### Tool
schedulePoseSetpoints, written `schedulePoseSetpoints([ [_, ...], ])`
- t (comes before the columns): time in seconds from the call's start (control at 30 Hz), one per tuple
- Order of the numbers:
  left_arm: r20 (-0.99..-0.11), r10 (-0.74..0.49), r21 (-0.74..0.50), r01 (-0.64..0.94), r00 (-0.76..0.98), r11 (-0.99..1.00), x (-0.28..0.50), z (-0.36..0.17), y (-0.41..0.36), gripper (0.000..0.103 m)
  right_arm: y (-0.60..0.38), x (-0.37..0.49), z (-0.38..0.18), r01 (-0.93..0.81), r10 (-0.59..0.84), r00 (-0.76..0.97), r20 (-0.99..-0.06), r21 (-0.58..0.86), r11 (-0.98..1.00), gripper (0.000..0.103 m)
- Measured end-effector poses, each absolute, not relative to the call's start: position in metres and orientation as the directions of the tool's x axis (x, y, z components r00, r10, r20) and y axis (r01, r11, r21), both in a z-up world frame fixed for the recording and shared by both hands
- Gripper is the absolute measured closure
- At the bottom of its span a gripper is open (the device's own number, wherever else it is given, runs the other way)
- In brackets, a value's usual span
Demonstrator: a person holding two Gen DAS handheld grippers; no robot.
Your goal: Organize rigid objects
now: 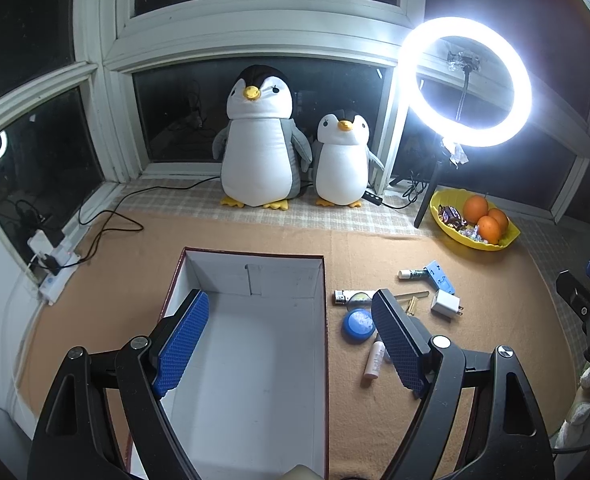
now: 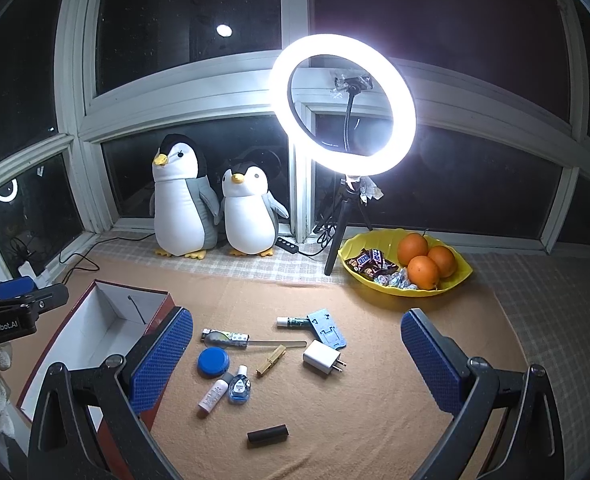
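An open box [image 1: 255,276], white inside and dark red outside, lies on the tan mat under my left gripper [image 1: 291,340], which is open and holds nothing. To the right of the box lie several small items: a blue round lid [image 2: 213,362], a pink tube [image 2: 213,396], a small blue bottle [image 2: 239,388], a white charger [image 2: 321,357], a wooden clothespin [image 2: 271,360], a blue plastic stand [image 2: 327,330], a lip balm stick [image 2: 293,322] and a black cylinder [image 2: 267,435]. My right gripper [image 2: 297,360] hangs open above these items, touching none.
Two plush penguins [image 1: 259,140] stand at the window sill. A lit ring light [image 2: 343,104] on a tripod stands beside a yellow bowl [image 2: 455,280] of oranges and sweets. Cables and a power strip [image 1: 55,272] lie at the far left.
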State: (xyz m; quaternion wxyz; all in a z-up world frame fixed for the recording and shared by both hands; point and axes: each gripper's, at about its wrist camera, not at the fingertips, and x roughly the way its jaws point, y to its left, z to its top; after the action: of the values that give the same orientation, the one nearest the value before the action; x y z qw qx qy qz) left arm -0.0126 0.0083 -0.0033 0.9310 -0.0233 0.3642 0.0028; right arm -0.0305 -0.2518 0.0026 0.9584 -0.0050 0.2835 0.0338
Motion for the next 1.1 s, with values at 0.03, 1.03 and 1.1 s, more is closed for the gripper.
schedulePoseSetpoints([
  [0.03, -0.679, -0.011, -0.041, -0.023, 0.734, 0.999, -0.0123, -0.0035, 0.0082, 0.019, -0.2520, -0.0295, 0.0021, -0.068, 0.063, 0.836, -0.545, 0.011, 0.998, 0.000],
  [1.03, -0.680, -0.012, -0.040, -0.021, 0.733, 0.999, -0.0096, -0.0037, 0.0065, 0.019, -0.2540, -0.0276, -0.0018, -0.062, 0.063, 0.834, -0.549, 0.020, 0.998, 0.000],
  [1.1, -0.680, -0.012, -0.041, -0.021, 0.733, 0.999, -0.0097, -0.0037, 0.0065, 0.019, -0.2534, -0.0273, -0.0018, -0.062, 0.062, 0.832, -0.551, 0.020, 0.998, 0.000],
])
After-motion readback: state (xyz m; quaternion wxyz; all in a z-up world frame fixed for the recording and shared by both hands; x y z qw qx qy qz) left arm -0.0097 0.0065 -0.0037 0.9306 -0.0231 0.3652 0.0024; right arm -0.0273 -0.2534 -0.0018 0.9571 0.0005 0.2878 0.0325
